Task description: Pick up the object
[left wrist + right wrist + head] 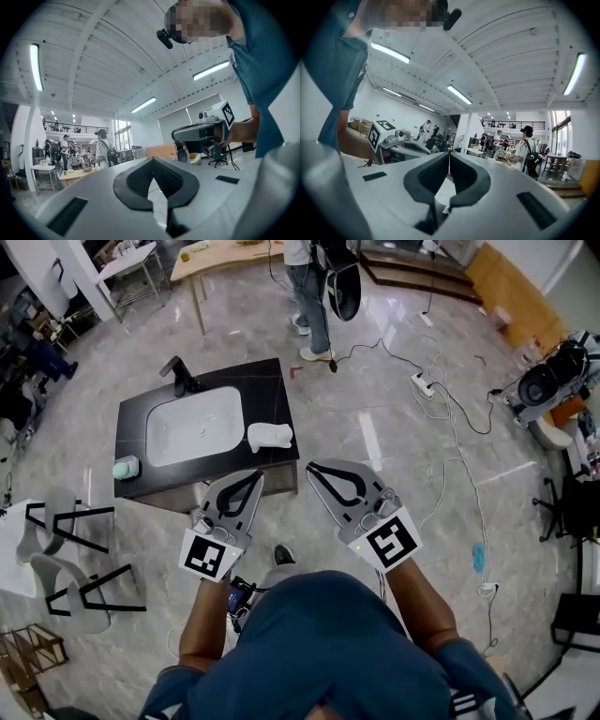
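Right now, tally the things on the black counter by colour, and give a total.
White: 2 (sink basin, lumpy object)
Black: 1 (faucet)
Pale green: 1 (small corner item)
Total: 4

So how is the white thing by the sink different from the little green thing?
The white thing is bigger, longish, and lies right of the basin. The green thing is smaller, roundish, and sits at the counter's front left corner. Both rest on the black counter.

Black counter [272, 381] upper left, white basin [192, 426], white object [269, 435], pale green lump [126, 467]; grey veined floor [375, 427] all round.
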A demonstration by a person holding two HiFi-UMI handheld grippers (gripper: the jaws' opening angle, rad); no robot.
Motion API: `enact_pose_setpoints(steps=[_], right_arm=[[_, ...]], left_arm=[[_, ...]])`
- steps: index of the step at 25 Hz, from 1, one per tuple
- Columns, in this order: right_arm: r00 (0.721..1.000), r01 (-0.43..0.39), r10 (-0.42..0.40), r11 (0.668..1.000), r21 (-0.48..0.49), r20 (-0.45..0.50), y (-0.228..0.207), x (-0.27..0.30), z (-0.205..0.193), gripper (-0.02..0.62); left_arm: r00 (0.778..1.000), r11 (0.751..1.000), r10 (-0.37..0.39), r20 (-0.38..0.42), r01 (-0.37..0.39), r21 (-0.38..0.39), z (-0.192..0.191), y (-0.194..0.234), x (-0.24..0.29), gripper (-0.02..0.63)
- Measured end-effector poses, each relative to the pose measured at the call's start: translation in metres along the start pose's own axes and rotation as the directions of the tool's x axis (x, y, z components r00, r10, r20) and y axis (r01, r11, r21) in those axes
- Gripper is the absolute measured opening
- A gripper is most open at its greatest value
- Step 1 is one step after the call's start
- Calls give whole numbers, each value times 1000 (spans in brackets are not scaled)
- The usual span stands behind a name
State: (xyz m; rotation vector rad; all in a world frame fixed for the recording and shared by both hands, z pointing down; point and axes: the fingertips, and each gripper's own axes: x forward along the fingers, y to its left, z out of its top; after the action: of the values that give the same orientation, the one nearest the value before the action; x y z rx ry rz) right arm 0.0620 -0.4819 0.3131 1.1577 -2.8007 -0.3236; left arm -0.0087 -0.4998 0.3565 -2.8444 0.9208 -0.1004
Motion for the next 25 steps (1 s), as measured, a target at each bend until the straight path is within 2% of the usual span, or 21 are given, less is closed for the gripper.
enact_pose_setpoints(steps=[8,14,25], right_arm=[[998,67,-67,998,7,-17,-23,52,-9,15],[997,70,-68,997,26,-41,-40,72,-24,15],[998,8,-5,998,60,-56,-93,112,-64,15]], left_arm=[[999,998,-49,11,50,-24,-21,54,21,3],[998,996,-58,-8,57,-62,-41,72,41,3],[998,991,6,-68,-15,-134,-88,105,90,3]])
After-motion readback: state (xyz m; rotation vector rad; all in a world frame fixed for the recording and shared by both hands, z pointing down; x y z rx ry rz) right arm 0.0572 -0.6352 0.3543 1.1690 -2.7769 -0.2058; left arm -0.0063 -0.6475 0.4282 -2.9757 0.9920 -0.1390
